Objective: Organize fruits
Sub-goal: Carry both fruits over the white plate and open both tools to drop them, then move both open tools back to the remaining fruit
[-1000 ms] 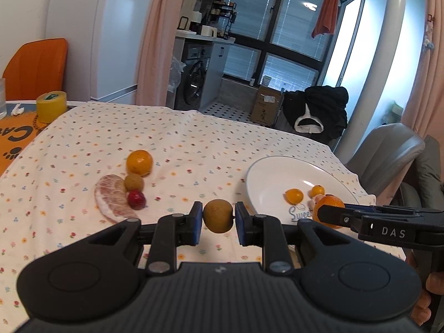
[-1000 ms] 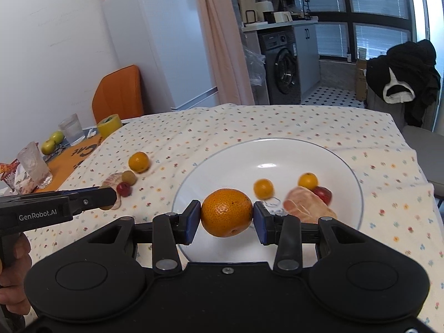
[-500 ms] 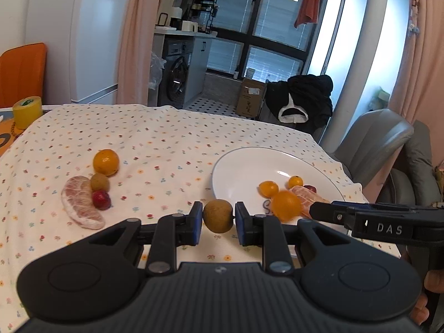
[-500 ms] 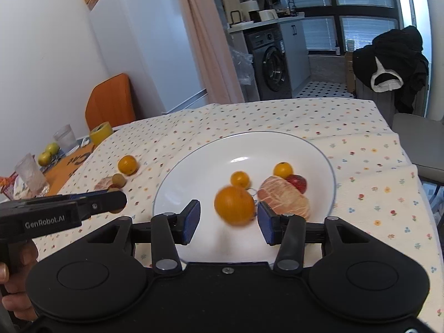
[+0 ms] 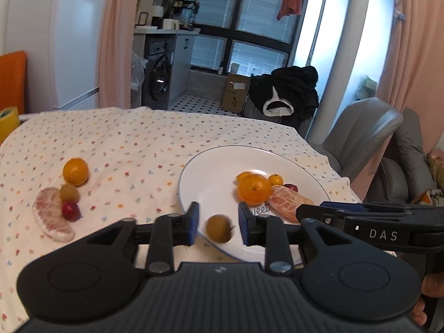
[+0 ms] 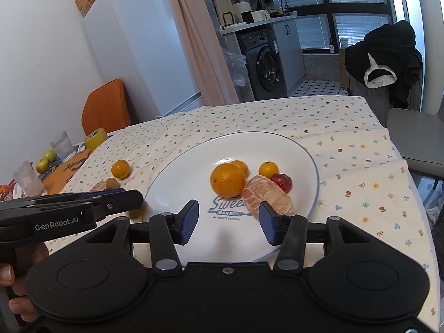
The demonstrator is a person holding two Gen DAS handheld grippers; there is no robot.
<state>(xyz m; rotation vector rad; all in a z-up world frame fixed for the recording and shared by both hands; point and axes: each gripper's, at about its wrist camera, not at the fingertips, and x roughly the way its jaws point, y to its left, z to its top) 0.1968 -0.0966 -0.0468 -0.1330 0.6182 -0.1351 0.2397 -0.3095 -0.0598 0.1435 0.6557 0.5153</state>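
L tongs are standing spread w/ gaps either side of the kiwi, which is blurred & sitting between the pads over the plate's near rim, so it's looking like a release in progress; can't tell if the kiwi is already resting on the plate or dropping. R tongs are also spread wide & pinching nothing, hovering over the near part of the plate just short of the pomelo piece. On the plate a big orange is lying touching that piece, w/ two small oranges just behind and a red fruit at the far right of the group. Still waiting on the bench cloth to the left, well apart from the plate: an orange, a small brown fruit, a small red fruit & a second pomelo piece, all bunched close. Step in hand, by my read: dropping fruit onto the plate, roughly half done. Next move is likely calling for L tongs to be backing clear of the kiwi w/o nudging it off the rim, then swinging left to the bunch; the small round ones are sitting tight together, so picking an outer one first, e.g. the orange, is looking safest, since pads could be knocking neighbours & sending them rolling.
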